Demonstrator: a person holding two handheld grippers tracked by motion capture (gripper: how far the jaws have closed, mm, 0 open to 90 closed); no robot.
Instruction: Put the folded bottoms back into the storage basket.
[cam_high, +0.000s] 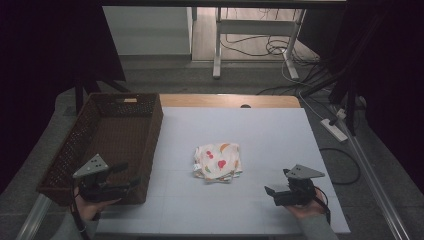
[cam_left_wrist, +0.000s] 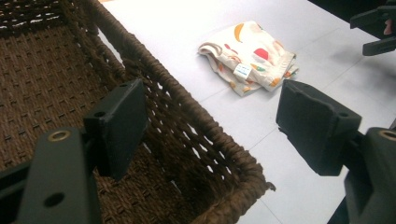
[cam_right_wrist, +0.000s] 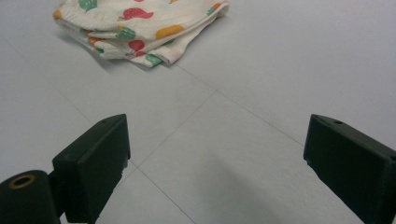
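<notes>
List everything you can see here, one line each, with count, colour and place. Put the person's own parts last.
Basket: one, dark brown wicker, on the table's left side, nothing seen in it.
Folded cloth: one, cream with red, orange and green prints, near the middle of the table, right of the basket and apart from it.
Table: one, pale grey top with a wooden strip at the far edge.
Power strip: one, white, on the floor right of the table.
Desk frame: one, white, on the floor beyond the table, cables under it.
Left claw: one, black, jaws open, over the basket's near corner.
Right claw: one, black, jaws open, over the table's near right.
Hands: two, one holding each claw.
</notes>
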